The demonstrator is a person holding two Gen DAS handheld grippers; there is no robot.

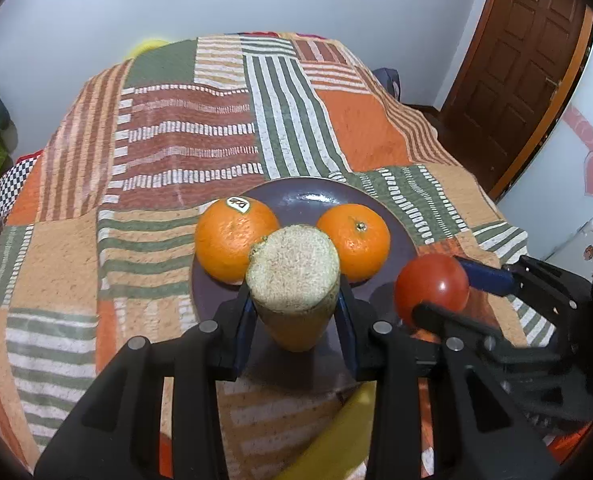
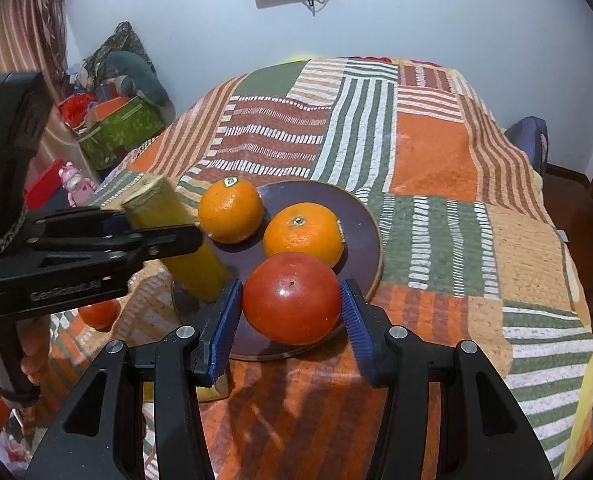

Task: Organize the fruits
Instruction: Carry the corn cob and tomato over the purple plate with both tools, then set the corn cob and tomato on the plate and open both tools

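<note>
A dark purple plate (image 1: 296, 196) (image 2: 360, 220) on the patchwork cloth holds two oranges, one with a sticker (image 1: 234, 238) (image 2: 230, 210) and one plain (image 1: 354, 240) (image 2: 302, 234). My left gripper (image 1: 294, 304) (image 2: 152, 224) is shut on a yellow cut stalk piece (image 1: 292, 276) (image 2: 176, 236) with a pale fibrous end, held over the plate's near left edge. My right gripper (image 2: 292, 312) (image 1: 444, 292) is shut on a red tomato (image 2: 292, 296) (image 1: 430, 286) at the plate's near edge.
The striped patchwork cloth (image 2: 436, 152) covers the whole table. A yellow object (image 1: 336, 440) lies under my left gripper. An orange fruit (image 2: 100, 314) sits low at the left. Boxes and toys (image 2: 112, 120) stand beside the table; a wooden door (image 1: 516, 64) is at the right.
</note>
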